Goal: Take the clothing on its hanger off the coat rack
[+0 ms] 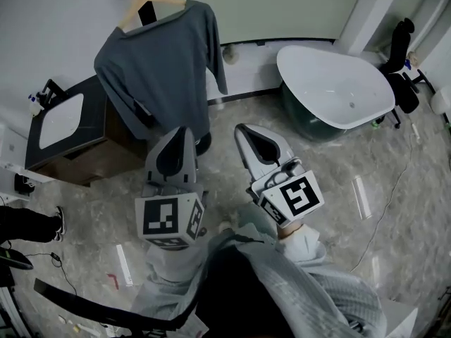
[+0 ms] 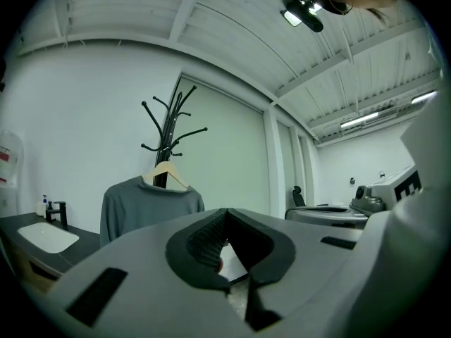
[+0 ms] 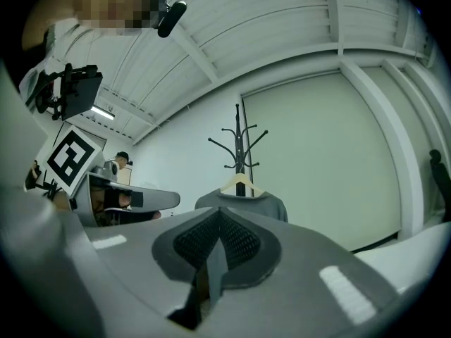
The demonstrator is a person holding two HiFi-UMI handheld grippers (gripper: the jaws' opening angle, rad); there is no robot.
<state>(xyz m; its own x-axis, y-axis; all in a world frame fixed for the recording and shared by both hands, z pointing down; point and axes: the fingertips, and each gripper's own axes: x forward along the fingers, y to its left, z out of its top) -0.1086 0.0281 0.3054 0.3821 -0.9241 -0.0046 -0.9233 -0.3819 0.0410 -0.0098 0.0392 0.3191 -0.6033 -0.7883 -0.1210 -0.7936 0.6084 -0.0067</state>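
Left gripper [image 1: 176, 143], jaws pressed together on nothing, points at the grey sweater [image 1: 158, 69] on its wooden hanger [image 1: 144, 2], hooked on the coat rack [image 2: 169, 129] ahead, well apart. Right gripper [image 1: 255, 143], beside it, is likewise closed and empty. Reaching in closed could shove the sweater and unhook the hanger.

Head view down, gripper views facing rack [image 2: 168, 143]
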